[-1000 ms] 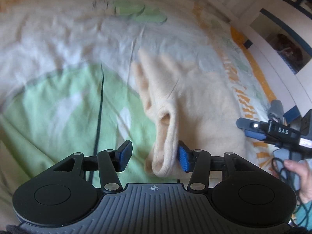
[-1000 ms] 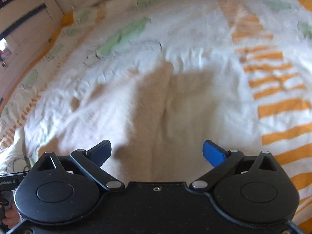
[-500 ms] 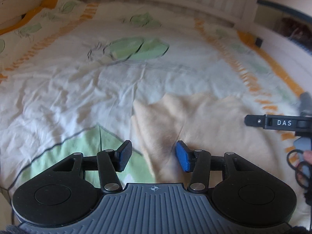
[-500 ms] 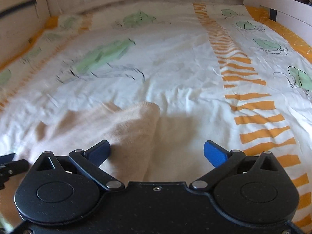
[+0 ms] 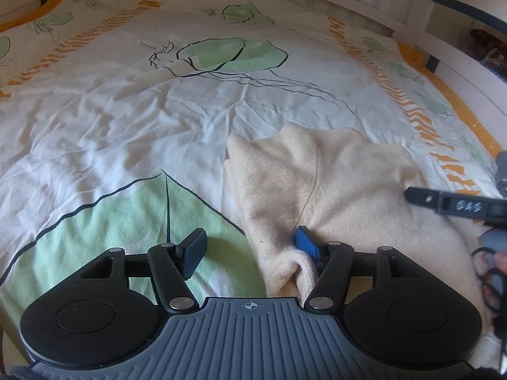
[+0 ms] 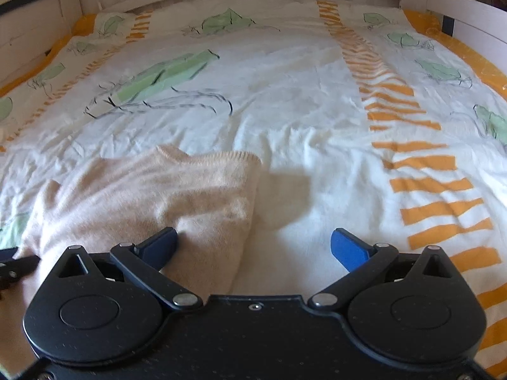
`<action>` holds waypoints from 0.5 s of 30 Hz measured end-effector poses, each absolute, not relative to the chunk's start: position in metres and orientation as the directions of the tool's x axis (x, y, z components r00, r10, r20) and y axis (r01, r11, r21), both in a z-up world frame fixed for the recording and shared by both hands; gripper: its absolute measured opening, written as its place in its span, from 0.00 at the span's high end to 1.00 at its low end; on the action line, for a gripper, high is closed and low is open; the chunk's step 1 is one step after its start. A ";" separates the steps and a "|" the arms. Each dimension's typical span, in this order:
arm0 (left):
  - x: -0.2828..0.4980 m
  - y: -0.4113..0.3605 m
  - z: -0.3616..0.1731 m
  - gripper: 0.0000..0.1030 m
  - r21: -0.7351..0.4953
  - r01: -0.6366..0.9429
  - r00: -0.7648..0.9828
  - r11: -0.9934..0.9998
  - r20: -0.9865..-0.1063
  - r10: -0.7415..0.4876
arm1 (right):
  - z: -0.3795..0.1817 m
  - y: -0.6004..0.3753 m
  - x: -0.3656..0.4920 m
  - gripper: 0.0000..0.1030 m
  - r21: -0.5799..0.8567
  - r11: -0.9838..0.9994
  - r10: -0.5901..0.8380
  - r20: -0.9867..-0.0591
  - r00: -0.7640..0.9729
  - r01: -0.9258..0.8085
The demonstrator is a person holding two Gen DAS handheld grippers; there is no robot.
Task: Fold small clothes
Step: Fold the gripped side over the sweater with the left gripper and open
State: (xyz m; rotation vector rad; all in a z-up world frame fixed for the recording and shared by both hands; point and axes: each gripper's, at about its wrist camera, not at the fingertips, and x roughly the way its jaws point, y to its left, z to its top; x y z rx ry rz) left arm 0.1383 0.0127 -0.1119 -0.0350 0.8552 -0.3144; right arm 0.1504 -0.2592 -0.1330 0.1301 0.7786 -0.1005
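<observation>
Since a second ago both cameras have tipped up from staring straight down to looking across the bed, and the leaf-print duvet (image 6: 301, 101) now runs up to 12 o'clock. The cream knit top (image 5: 348, 190) lies bunched low on it, around 5 o'clock in the left view and 8 in the right. The left gripper (image 5: 250, 248) and right gripper (image 6: 253, 245) both sit spread wide, clamping nothing, so I'd guess a fold just got laid down.

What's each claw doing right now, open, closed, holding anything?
Left claw: open, cream garment edge between its fingers, not clamped.
Right claw: open, holding nothing.
</observation>
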 end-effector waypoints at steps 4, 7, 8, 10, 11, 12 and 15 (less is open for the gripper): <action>0.139 0.010 -0.111 0.40 -0.134 0.252 0.611 0.958 -0.746 -0.265 | -0.104 -0.250 0.130 0.01 0.074 0.992 -0.027 -0.658 0.752 0.100; 0.138 0.006 -0.109 0.40 -0.107 0.255 0.613 0.961 -0.751 -0.246 | -0.093 -0.241 0.114 0.01 0.060 0.997 -0.002 -0.663 0.749 0.057; 0.138 0.005 -0.108 0.40 -0.100 0.256 0.614 0.961 -0.752 -0.242 | -0.092 -0.238 0.110 0.01 0.054 0.997 0.001 -0.668 0.744 0.048; 0.138 0.004 -0.108 0.40 -0.093 0.255 0.615 0.962 -0.753 -0.236 | -0.094 -0.233 0.102 0.01 0.034 0.999 -0.004 -0.686 0.728 0.037; 0.138 0.004 -0.108 0.40 -0.091 0.254 0.615 0.963 -0.753 -0.234 | -0.097 -0.231 0.099 0.01 0.022 0.999 -0.011 -0.697 0.717 0.036; 0.138 0.003 -0.108 0.40 -0.090 0.252 0.616 0.963 -0.753 -0.231 | -0.100 -0.230 0.097 0.01 0.012 0.999 -0.018 -0.705 0.709 0.037; 0.137 0.001 -0.108 0.40 -0.079 0.252 0.618 0.965 -0.754 -0.223 | -0.117 -0.226 0.095 0.01 -0.026 0.999 -0.044 -0.740 0.671 0.038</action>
